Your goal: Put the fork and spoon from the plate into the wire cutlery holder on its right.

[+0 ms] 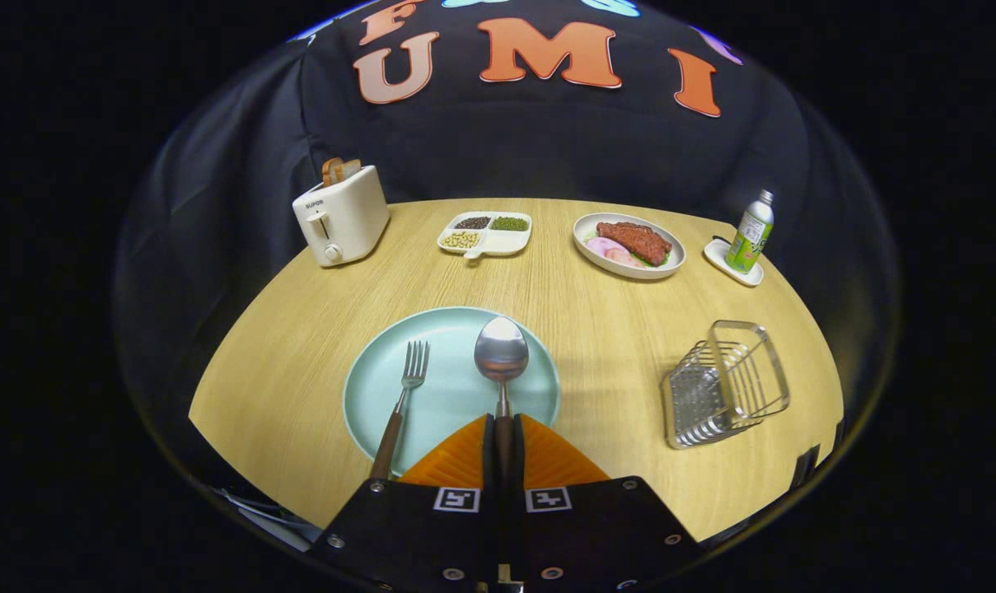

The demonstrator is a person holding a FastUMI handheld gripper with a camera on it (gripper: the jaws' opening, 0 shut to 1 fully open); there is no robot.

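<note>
Two pieces of cutlery concern this gripper view: the gripper (503, 441) has its fingers pressed narrowly on the dark handle of the spoon (502, 362), whose shiny bowl reaches ahead over the pale green plate (366, 395). The fork (403, 403) lies on the plate just to the left, untouched. Off to the right stands the wire cutlery holder (724, 383), tilted looking, thin-barred. That smooth, slim handle may pivot or slip mid-carry, or the bowl may snag a wire.

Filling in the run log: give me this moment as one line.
gripper: shut on spoon handle | fork: on plate | wire cutlery holder: empty, right of plate
</note>
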